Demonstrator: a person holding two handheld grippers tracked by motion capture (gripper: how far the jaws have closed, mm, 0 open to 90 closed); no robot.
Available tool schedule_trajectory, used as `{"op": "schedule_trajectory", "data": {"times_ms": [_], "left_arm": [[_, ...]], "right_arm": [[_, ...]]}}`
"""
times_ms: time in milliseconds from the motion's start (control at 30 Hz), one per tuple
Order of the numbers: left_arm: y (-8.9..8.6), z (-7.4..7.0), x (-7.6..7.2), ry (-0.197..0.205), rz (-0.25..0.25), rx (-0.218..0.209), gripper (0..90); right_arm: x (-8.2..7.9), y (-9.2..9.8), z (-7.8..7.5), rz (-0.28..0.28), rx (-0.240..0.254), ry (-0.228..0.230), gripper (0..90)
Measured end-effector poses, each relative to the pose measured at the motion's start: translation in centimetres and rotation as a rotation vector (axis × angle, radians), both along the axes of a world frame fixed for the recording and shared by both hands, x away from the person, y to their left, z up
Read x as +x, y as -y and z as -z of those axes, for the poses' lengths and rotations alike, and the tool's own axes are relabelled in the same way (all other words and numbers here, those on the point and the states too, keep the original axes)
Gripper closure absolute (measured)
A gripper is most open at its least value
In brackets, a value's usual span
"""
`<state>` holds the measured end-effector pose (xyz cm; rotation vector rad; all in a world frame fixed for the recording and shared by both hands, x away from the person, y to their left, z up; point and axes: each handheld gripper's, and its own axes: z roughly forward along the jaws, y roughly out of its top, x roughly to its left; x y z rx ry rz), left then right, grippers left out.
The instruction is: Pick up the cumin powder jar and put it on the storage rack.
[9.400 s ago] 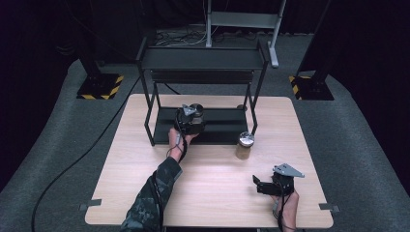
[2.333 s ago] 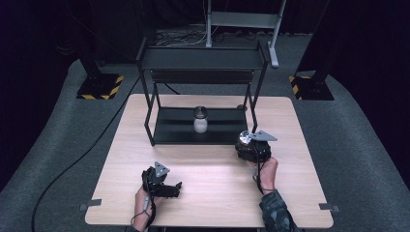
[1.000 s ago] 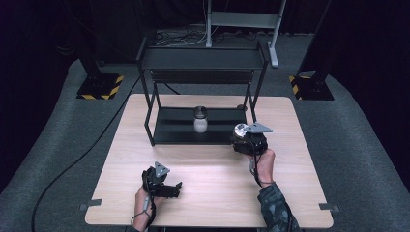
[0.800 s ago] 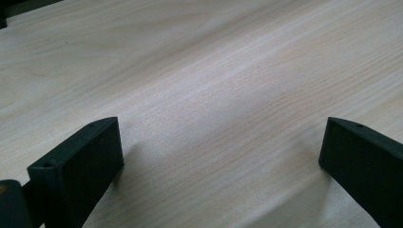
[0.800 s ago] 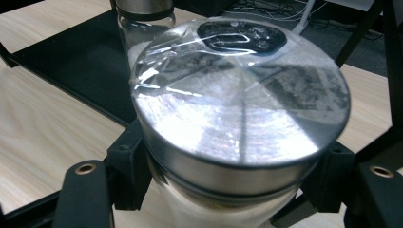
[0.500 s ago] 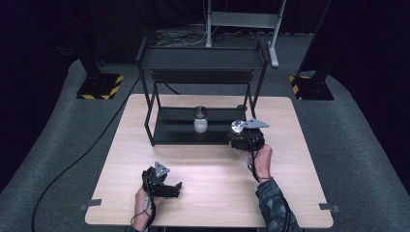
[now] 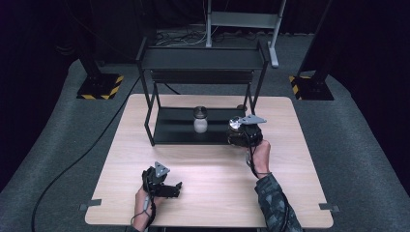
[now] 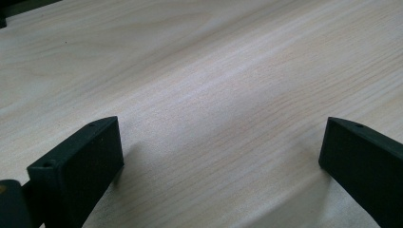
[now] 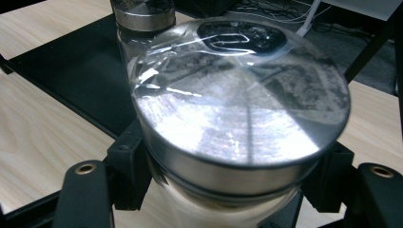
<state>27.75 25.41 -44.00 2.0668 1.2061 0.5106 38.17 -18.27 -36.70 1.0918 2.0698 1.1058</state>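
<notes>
While clamped on a jar (image 9: 240,128) just under its silver lid (image 9: 237,114), right gripper (image 7: 243,134) held at the front right corner of the black rack (image 7: 203,63), by the edge of its bottom shelf (image 7: 169,126). Jar upright, pinched from both sides, above the wooden table (image 7: 217,179). Second jar (image 7: 200,119) standing on that shelf, well apart. Left gripper (image 8: 218,156) near the table's front edge, jaws spread wide over bare wood, gripping nothing.
</notes>
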Motion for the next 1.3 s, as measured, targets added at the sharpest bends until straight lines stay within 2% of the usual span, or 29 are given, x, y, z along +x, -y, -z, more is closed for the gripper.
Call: {"op": "schedule_trajectory", "data": {"times_ms": [933,1300], "left_arm": [[0.0,0.0,0.0,0.002,0.002,0.002,0.3],[0.0,0.0,0.0,0.002,0.002,0.001,0.3]], "right_arm": [[2.1,-1.2,-1.1,-0.014,-0.035,-0.001,30.5],[3.1,-1.7,-0.9,-0.017,-0.04,-0.006,30.5]]}}
